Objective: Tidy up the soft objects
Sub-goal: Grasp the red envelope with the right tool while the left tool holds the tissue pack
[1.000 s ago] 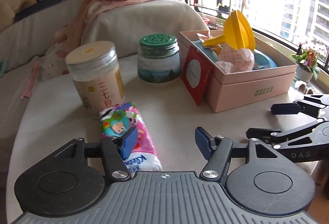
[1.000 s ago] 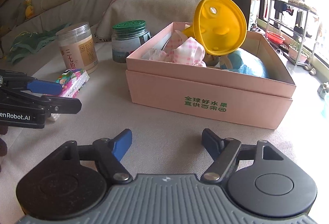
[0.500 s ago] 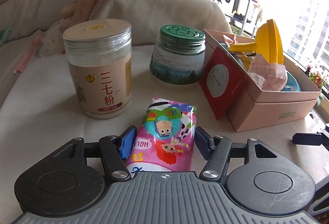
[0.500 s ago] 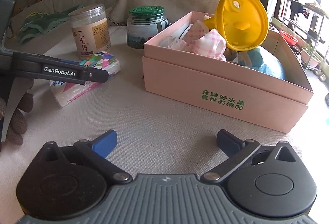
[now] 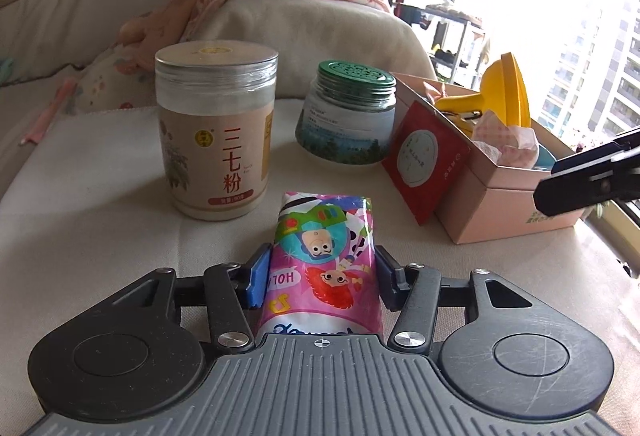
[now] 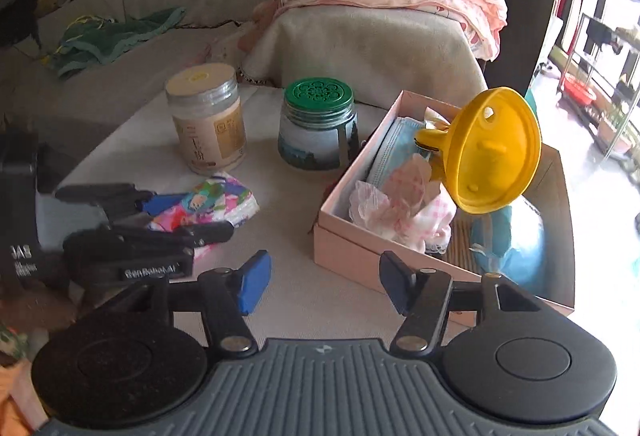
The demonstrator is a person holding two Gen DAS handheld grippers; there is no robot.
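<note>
Cushion top (image 5: 100,204): pale, bears everything listed below.

Pink box (image 6: 352,240): open, no lid on it, at the right of the surface. Contents: yellow funnel (image 6: 494,150) propped on its rim; blue face mask (image 6: 394,146) flat along the far wall; pink-and-white checked cloth (image 6: 404,204), crumpled, at the near-left corner; a rounded blue item (image 6: 510,240) at the near-right, kind unclear. A red card (image 5: 426,162) leans on the box's outer left end.

Powder jar (image 5: 216,128): upright, lidded, just beyond the pack, slightly left of it.

Green-lid jar (image 5: 346,114): upright, between the powder jar and the box.

Tissue pack (image 5: 324,264): soft, cartoon-printed, lying flat. Long axis runs straight away from the left gripper, in line with its fingers; the far end points between the jar and the box. The box lies forward and to the right of it, near but apart.

Left gripper (image 5: 318,276): closed on the pack's near half, one pad pressing each long side.

Right gripper (image 6: 318,282): fingers spread, nothing between them; hovers before the box's near-left corner, beside the left gripper.

Judgement: the left hand has the pack, so the carry to the box is its job, a short swing rightward over the near wall, toward the room beside the cloth.
</note>
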